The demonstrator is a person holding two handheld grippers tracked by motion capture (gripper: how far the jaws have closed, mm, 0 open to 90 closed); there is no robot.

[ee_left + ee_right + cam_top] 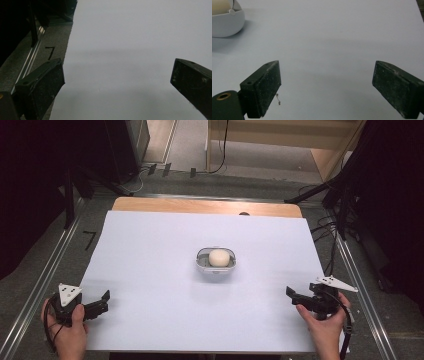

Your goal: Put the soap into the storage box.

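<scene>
White bowl (216,261) mid-table on the white sheet (150,270), a pale round ball (219,257) sitting inside it. My left gripper (104,302) at the sheet's near-left edge, jaws wide apart, holding nothing. My right gripper (292,295) at the near-right, jaws likewise apart and empty. Both well apart from the bowl

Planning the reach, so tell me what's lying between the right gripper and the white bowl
Nothing: in the high view, bare white table runs from the right gripper to the bowl.
</scene>
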